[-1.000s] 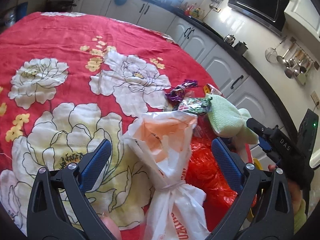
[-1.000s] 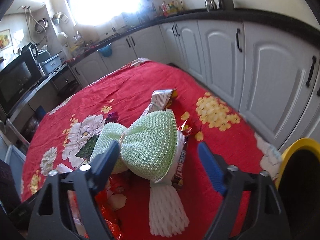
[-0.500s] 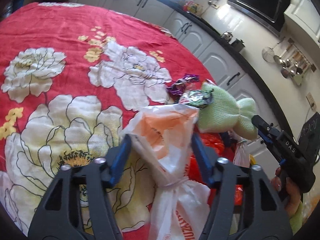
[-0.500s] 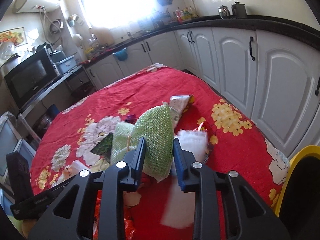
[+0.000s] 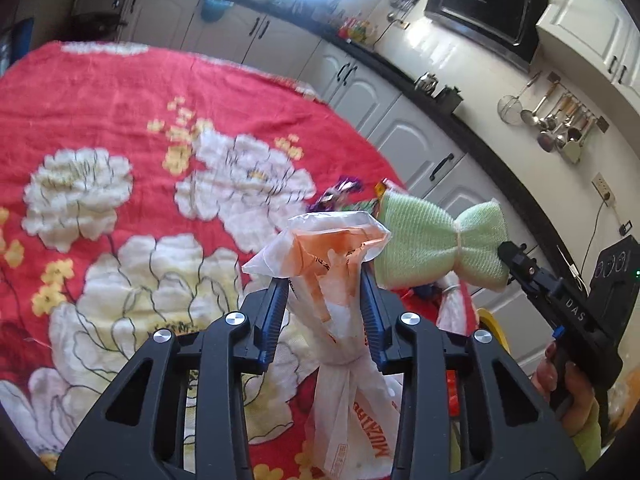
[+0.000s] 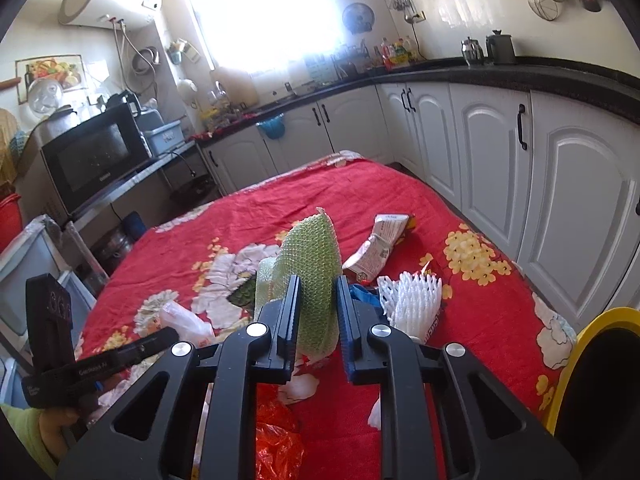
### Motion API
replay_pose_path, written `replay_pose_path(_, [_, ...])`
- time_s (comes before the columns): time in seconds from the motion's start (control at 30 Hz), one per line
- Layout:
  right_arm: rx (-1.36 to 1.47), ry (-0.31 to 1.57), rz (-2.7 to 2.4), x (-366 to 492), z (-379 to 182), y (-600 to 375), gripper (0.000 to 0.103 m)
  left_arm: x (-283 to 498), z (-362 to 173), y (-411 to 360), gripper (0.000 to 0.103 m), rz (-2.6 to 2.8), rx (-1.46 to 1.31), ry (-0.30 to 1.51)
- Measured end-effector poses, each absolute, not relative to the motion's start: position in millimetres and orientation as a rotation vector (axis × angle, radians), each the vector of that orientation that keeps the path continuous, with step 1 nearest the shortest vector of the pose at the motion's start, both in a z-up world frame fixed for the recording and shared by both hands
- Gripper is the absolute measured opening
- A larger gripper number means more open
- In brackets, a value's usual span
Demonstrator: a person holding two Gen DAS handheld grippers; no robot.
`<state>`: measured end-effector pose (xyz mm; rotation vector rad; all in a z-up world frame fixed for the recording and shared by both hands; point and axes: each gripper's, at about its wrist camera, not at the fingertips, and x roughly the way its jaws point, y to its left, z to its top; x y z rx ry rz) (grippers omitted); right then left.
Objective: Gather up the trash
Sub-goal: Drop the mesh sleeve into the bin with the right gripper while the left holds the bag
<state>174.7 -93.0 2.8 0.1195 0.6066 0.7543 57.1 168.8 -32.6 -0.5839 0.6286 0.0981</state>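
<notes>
- Left gripper: jaws have just been closing and now clamp the knotted white bag at its neck. The bag's crumpled top stands above the jaws and its tail hangs below them. A second ago the jaws stood wide either side of it.
- Right gripper: jaws have just been closing and now pinch the green net. Earlier the net lay on the cloth; now it stands upright in the grip and, in the left view, hangs clear of the cloth.
- Judgement: both grasps are made and both items are coming up off the table. The lift stage has begun; carrying to a bin is next.
- Just beside the right gripper, on the cloth: a white foam net and, below the jaws, red plastic. Neither is held.
- Farther out: a crushed carton and, seen from the left, a purple wrapper. Both are uncollected.
- Right edge of the right view: a yellow-rimmed bin, near the table edge. It is the likely drop point.
- Risk, as a judgement: thin bag film may slip in the grip.
</notes>
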Motion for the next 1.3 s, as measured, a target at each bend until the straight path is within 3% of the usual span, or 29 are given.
replay_pose_path(0.57, [0.161,0.493,0.647,161,31,-162,0.017,70,38,115,0.027,0.014,-0.437,0.471])
replay_pose_path(1.3, [0.237,0.468,0.417,148,28,-293,0.016,126,55,-25,0.027,-0.213,-0.335,0.423])
